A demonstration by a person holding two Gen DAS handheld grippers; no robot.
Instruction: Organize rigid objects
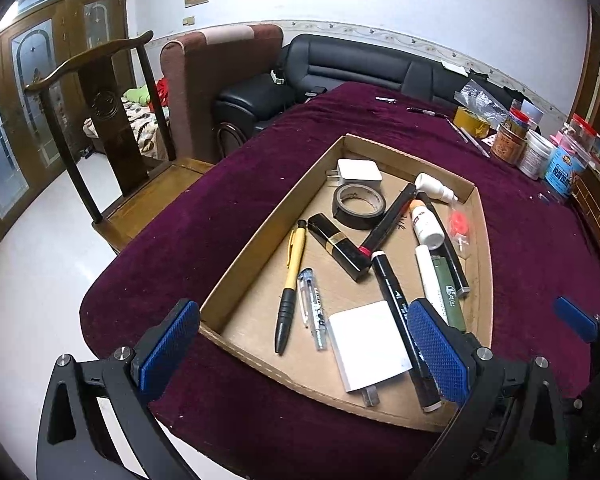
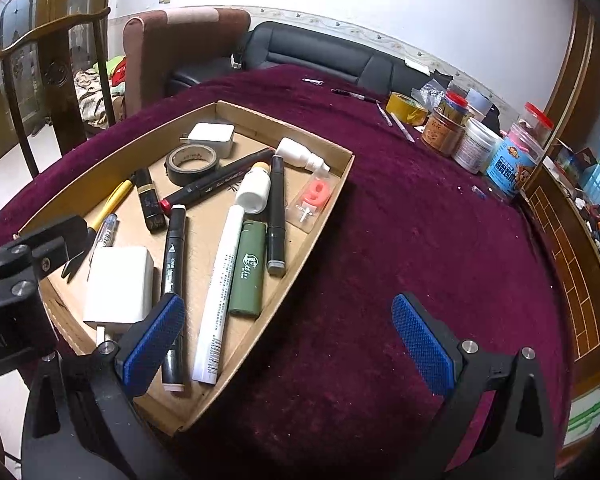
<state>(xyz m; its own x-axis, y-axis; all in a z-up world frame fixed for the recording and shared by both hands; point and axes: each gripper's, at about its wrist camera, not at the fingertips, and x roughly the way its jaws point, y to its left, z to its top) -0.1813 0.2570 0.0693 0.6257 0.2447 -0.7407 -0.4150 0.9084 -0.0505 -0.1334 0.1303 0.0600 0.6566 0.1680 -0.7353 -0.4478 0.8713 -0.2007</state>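
A shallow cardboard tray [image 1: 260,220] [image 2: 100,160] sits on a maroon table. In it lie a yellow pen [image 1: 290,276], a clear pen [image 1: 312,312], two white chargers [image 1: 370,344] [image 1: 358,170], a black tape roll [image 1: 358,206], black markers [image 1: 400,316], a lipstick [image 1: 340,246], a green lighter [image 2: 248,268], a white tube [image 2: 220,292] and small white bottles [image 2: 256,188]. My left gripper [image 1: 304,344] is open and empty above the tray's near end. My right gripper [image 2: 288,344] is open and empty over the tray's right corner.
Jars and tins [image 2: 476,144], a yellow tape roll [image 2: 406,108] and loose pens [image 2: 354,96] stand along the table's far right. A wooden chair [image 1: 112,140] is at the left and a black sofa [image 1: 360,64] behind the table.
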